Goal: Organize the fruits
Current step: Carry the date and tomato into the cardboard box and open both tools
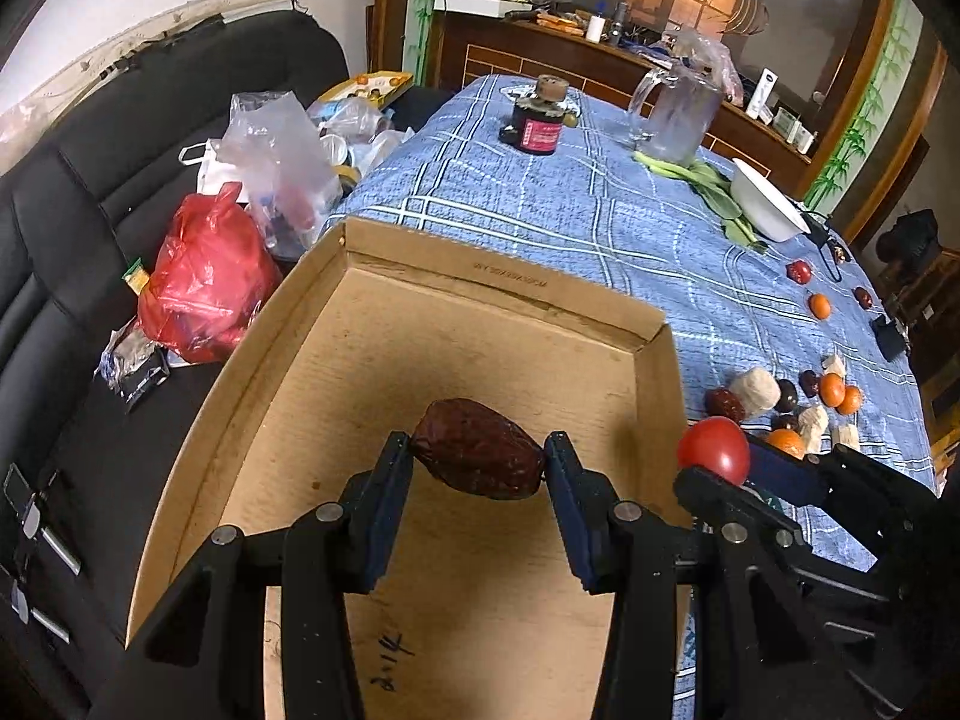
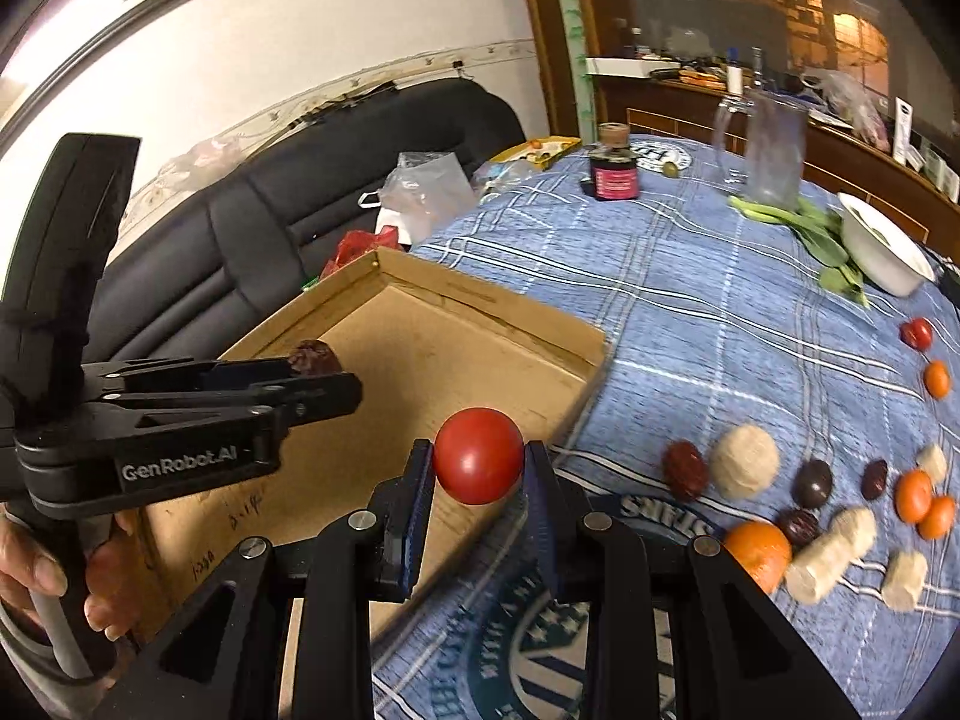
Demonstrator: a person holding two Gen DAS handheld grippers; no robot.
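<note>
Two grippers are each pinching one fruit: the left gripper (image 1: 478, 459) is clamping a wrinkled, dark red-brown dried date (image 1: 477, 447) by its ends above the cardboard box (image 1: 480, 294), the date's long axis lying crosswise between the pads. The right gripper (image 2: 478, 461), its jaws narrowly parted, is gripping a smooth, glossy red tomato (image 2: 478, 456) over the box's right edge, beside the blue plaid tablecloth (image 2: 690, 324).

Saw matt brown cardboard in the box (image 1: 420, 324), wrinkled dull skin on the date (image 1: 477, 450), glossy smooth tomato (image 2: 478, 456), woven checked cloth (image 1: 540, 192), matt black plastic tongs (image 1: 478, 468).
</note>
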